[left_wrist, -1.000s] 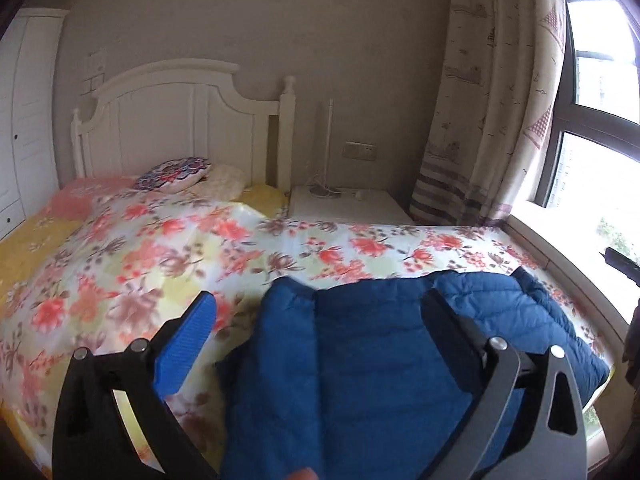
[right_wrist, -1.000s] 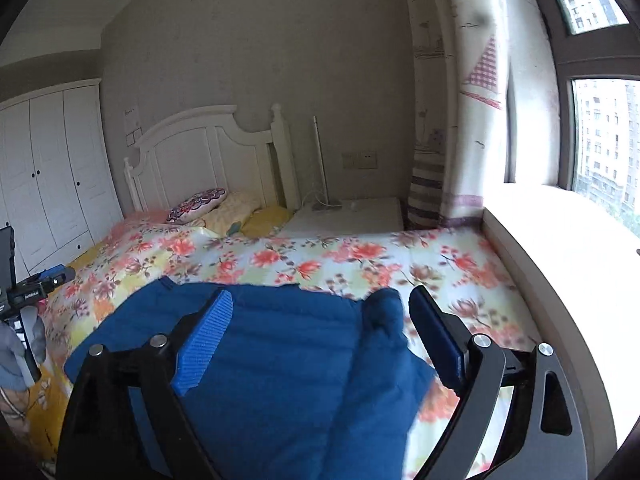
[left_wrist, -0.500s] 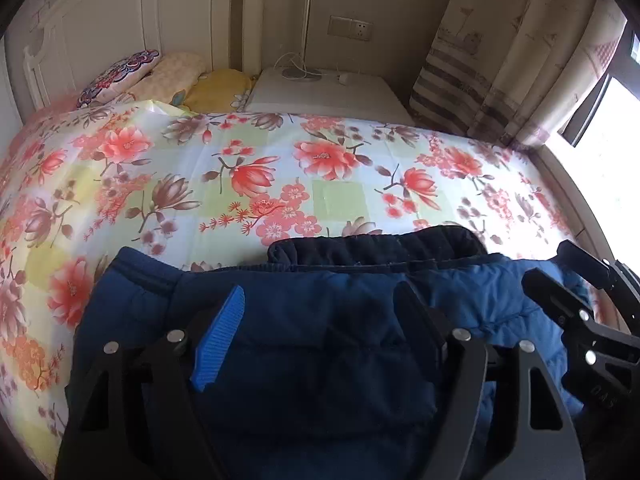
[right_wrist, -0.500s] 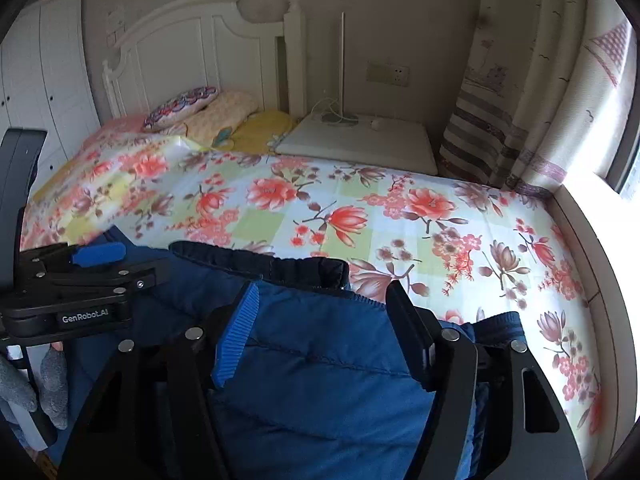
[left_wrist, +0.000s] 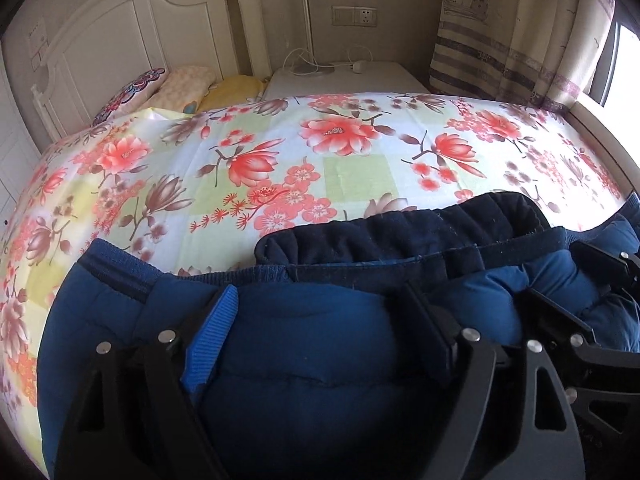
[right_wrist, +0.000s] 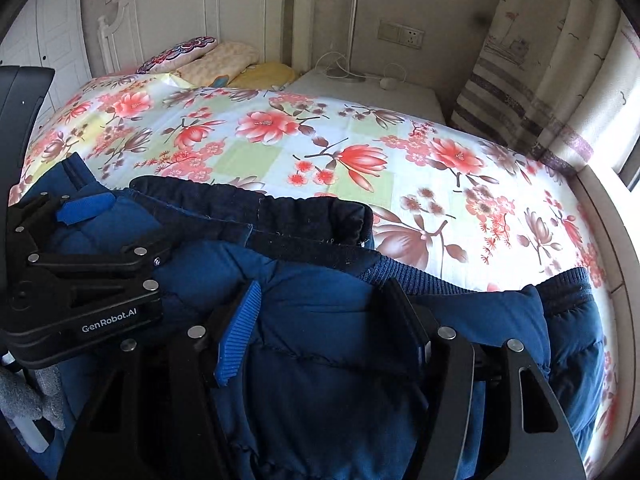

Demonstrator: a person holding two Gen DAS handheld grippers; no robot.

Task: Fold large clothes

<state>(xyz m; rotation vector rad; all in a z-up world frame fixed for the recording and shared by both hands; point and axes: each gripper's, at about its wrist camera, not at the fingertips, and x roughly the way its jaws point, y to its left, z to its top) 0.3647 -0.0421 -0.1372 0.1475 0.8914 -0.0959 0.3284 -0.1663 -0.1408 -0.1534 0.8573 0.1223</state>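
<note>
A blue puffer jacket (left_wrist: 320, 340) with a dark navy collar (left_wrist: 400, 236) lies on the near part of the floral bedspread (left_wrist: 320, 140). My left gripper (left_wrist: 320, 304) is open, its fingers pressed down onto the jacket's upper edge. My right gripper (right_wrist: 324, 296) is open too, resting on the jacket (right_wrist: 340, 360) just right of the collar (right_wrist: 280, 216). Each gripper shows in the other's view: the right gripper (left_wrist: 580, 280) at the right edge of the left wrist view, the left gripper (right_wrist: 92, 236) at the left of the right wrist view.
A white headboard (left_wrist: 140, 28) and pillows (left_wrist: 176, 88) are at the far left. A white nightstand (left_wrist: 344, 76) with a lamp pole and cables stands behind the bed. A curtain (left_wrist: 520, 28) and window sill lie to the right.
Both grippers have dropped lower and tilted down onto the jacket. They now sit closer together near the collar, and the jacket fills more of both views.
</note>
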